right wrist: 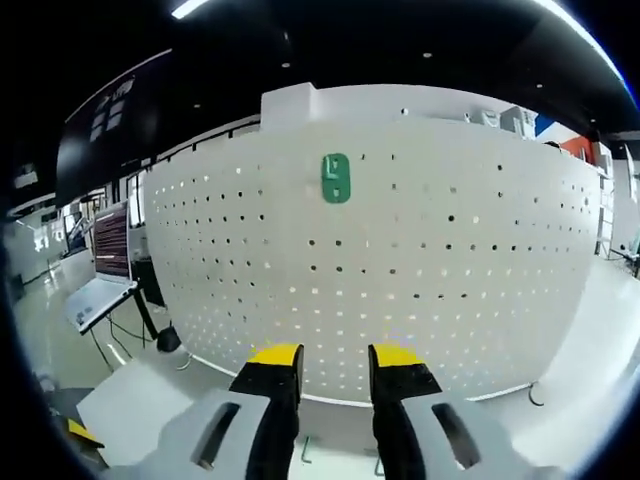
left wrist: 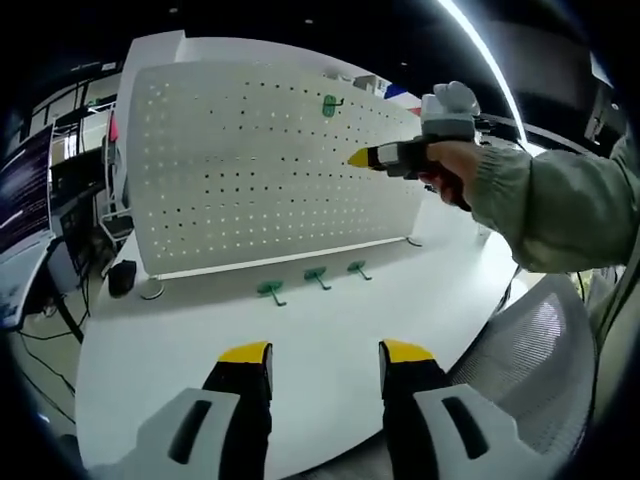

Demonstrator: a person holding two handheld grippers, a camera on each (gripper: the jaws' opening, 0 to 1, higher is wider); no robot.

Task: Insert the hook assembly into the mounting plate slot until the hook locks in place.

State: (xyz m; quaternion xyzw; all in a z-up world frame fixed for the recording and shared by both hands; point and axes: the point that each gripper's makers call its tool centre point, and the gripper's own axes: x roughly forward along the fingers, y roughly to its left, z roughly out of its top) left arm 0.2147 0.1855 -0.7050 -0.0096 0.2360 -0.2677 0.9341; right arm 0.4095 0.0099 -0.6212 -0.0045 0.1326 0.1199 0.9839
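A white pegboard (left wrist: 250, 170) stands upright on the white table (left wrist: 180, 350). One green hook (left wrist: 330, 104) is mounted near the board's top; the right gripper view looks straight at this hook (right wrist: 336, 178) on the pegboard (right wrist: 450, 260). Three more green hooks (left wrist: 317, 277) lie on the table in front of the board's foot. My left gripper (left wrist: 325, 355) hovers low over the table's near side, open and empty. My right gripper (left wrist: 362, 158), held in a hand, is raised in front of the board, just right of and below the mounted hook. Its jaws (right wrist: 335, 360) stand slightly apart with nothing between them.
A white mesh chair (left wrist: 540, 340) stands at the table's right edge, below a green sleeve (left wrist: 560, 200). A small black object (left wrist: 122, 277) lies at the board's left end. Monitors and desks (left wrist: 25, 200) crowd the far left.
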